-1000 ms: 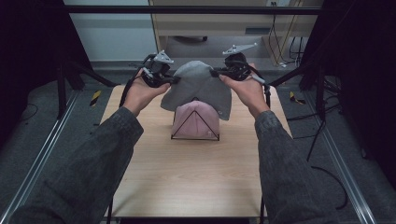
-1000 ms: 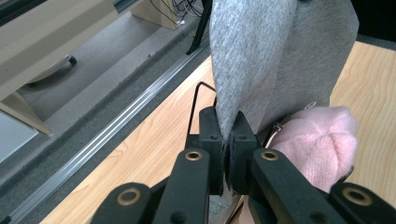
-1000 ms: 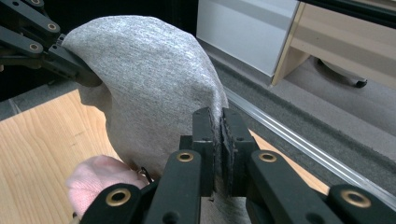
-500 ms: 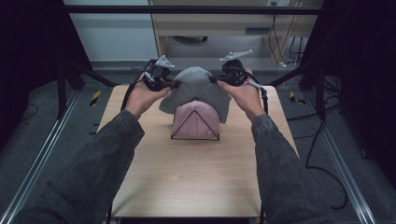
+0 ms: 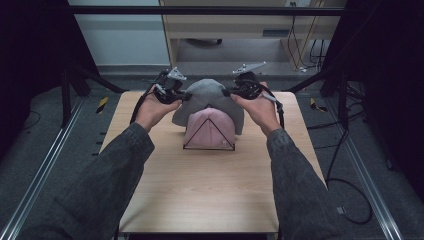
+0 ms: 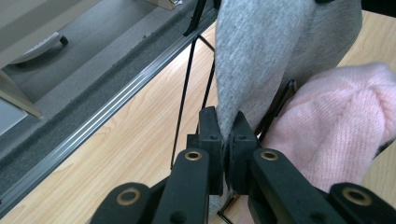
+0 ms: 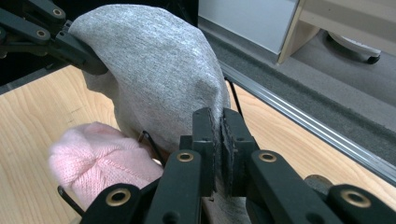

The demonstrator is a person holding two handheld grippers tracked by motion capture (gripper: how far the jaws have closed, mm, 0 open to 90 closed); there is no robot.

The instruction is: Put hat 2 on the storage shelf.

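Fingers of the left gripper (image 5: 176, 96) and right gripper (image 5: 235, 92) pinch the grey hat (image 5: 207, 97) at upper centre, over a pink hat (image 5: 210, 129) on the tabletop (image 5: 200, 190). Left gripper view: fingers (image 6: 210, 135) clamp grey fabric, centre frame. Right gripper view: the same, centre.

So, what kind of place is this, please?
Probably a lab or recording workspace, not a home: a wooden table inside a black metal frame, loose cables on grey carpet, and hand-held grippers placing a grey hat on a wire stand.
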